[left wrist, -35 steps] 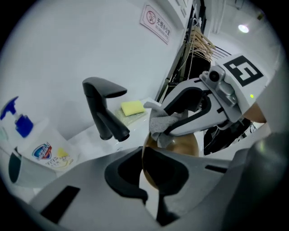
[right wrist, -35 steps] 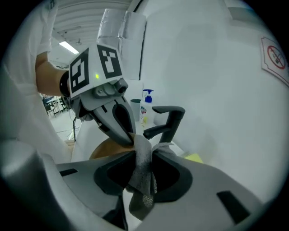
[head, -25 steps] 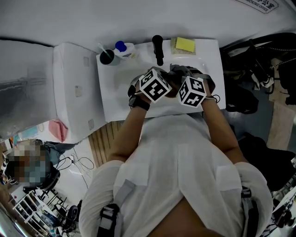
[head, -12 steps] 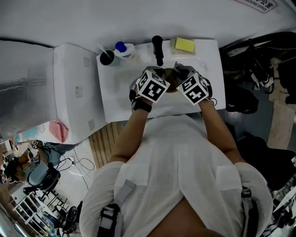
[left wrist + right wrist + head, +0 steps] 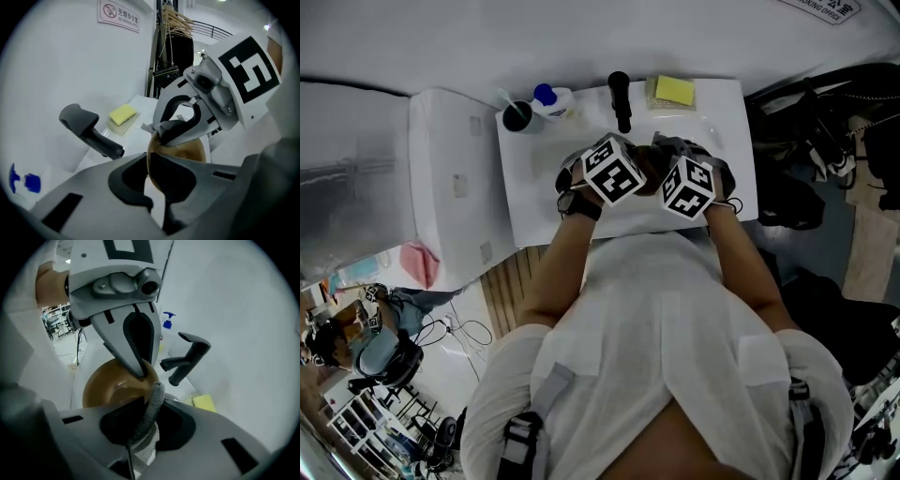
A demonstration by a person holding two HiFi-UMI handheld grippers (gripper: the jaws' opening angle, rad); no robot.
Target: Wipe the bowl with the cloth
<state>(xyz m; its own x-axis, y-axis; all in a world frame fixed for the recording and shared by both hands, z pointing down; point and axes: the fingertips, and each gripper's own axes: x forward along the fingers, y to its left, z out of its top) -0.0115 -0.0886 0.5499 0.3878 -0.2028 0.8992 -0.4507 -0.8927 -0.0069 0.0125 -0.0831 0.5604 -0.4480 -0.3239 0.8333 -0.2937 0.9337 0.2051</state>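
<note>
A brown bowl [image 5: 108, 383] is held over the white sink counter [image 5: 534, 178], tilted between both grippers. My left gripper [image 5: 149, 161] is shut on the bowl's rim [image 5: 151, 154]. In the head view the marker cubes hide most of the bowl. My right gripper [image 5: 151, 401] faces the bowl from the other side with a grey cloth [image 5: 146, 432] between its jaws. The cloth's upper end touches the bowl's near rim. The right jaws are opening slightly, but the cloth still sits pinched between them. In the right gripper view, the left gripper's fingertips [image 5: 140, 367] pinch the far rim.
A black faucet [image 5: 621, 98] stands at the back of the counter, with a yellow sponge [image 5: 675, 89] to its right. A blue-capped bottle [image 5: 548, 97] and a dark cup [image 5: 517, 114] are at the back left. A white cabinet [image 5: 450, 178] stands left, dark bags [image 5: 825, 122] right.
Both grippers swung a little toward the faucet half a second ago, then came back toward the person. The bowl and cloth stayed held throughout.
</note>
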